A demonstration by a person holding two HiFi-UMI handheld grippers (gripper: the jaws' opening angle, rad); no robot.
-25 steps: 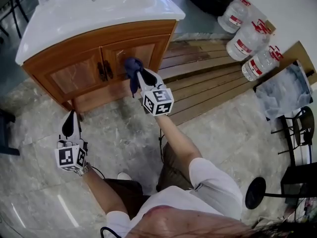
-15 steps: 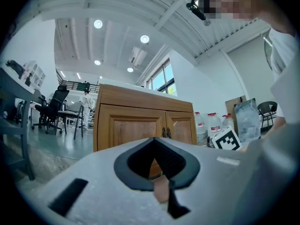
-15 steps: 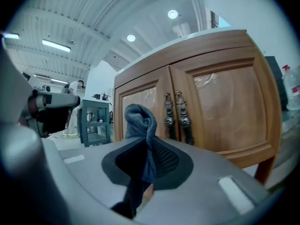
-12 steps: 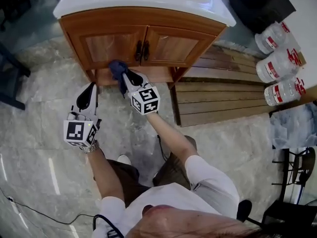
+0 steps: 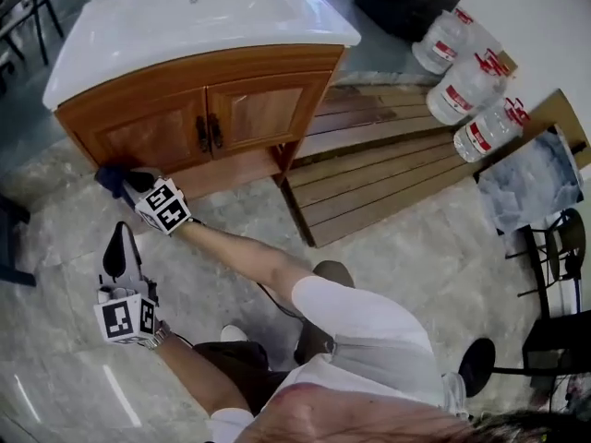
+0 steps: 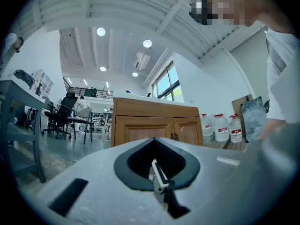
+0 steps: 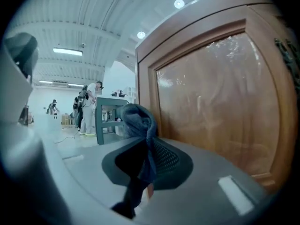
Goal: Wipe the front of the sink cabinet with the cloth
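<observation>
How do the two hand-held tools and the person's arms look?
The left tool and the right tool each have a grey body, black tapered jaws and a white cube printed with black square markers. The person wears a white short-sleeved shirt, and the forearms are uncovered.

The cloth (image 7: 137,121) in your right hand-held gripper (image 5: 129,181) is soft, matt, dark-blue fabric with a fuzzy nap, and the gripper's shell is matt grey plastic. Your sink cabinet (image 5: 166,123) is varnished wood with a glossy sheen, under a smooth, glossy white top (image 5: 185,26). The floor (image 5: 55,358) is polished, reflective stone. The slats (image 5: 388,169) are dull wood.
</observation>
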